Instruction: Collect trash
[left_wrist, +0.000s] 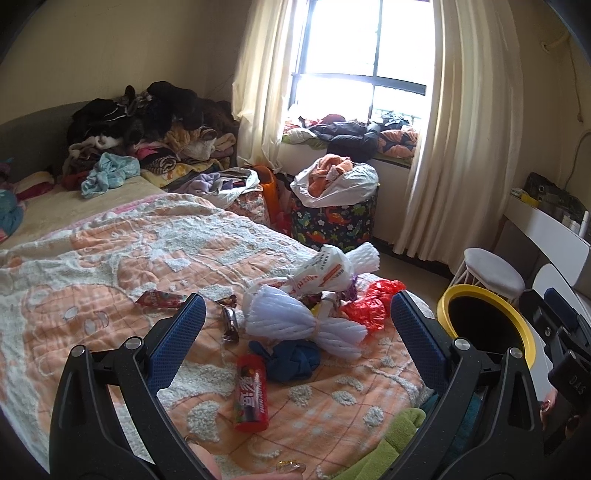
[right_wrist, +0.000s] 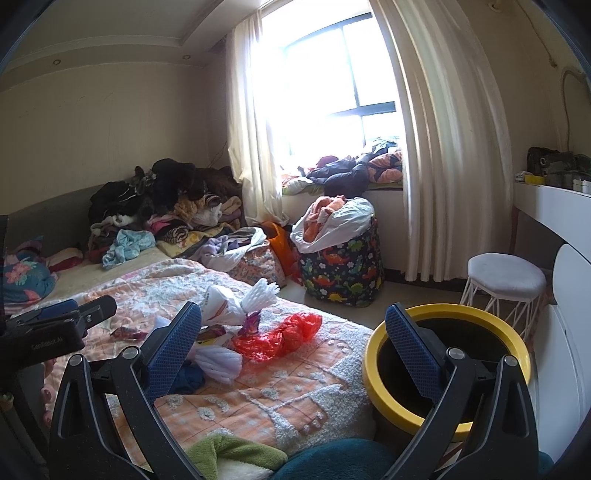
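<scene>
Trash lies on the orange and white bedspread (left_wrist: 92, 266): a red snack tube (left_wrist: 251, 395), white foam fruit nets (left_wrist: 295, 317), a white printed plastic bag (left_wrist: 325, 273), a red plastic bag (left_wrist: 369, 299), a red candy wrapper (left_wrist: 159, 297) and a dark wrapper (left_wrist: 231, 325). A blue cloth bundle (left_wrist: 291, 358) lies by the tube. My left gripper (left_wrist: 295, 325) is open above this pile, holding nothing. The yellow-rimmed bin (right_wrist: 447, 365) stands beside the bed. My right gripper (right_wrist: 291, 339) is open and empty, between the red plastic bag (right_wrist: 280, 332) and the bin.
Clothes are piled at the head of the bed (right_wrist: 166, 206) and on the windowsill (right_wrist: 351, 166). A dinosaur-print hamper (right_wrist: 340, 266) and a white stool (right_wrist: 506, 280) stand on the floor. A white desk (right_wrist: 554, 210) is at right. Green cloth (right_wrist: 229, 454) lies at the bed's near edge.
</scene>
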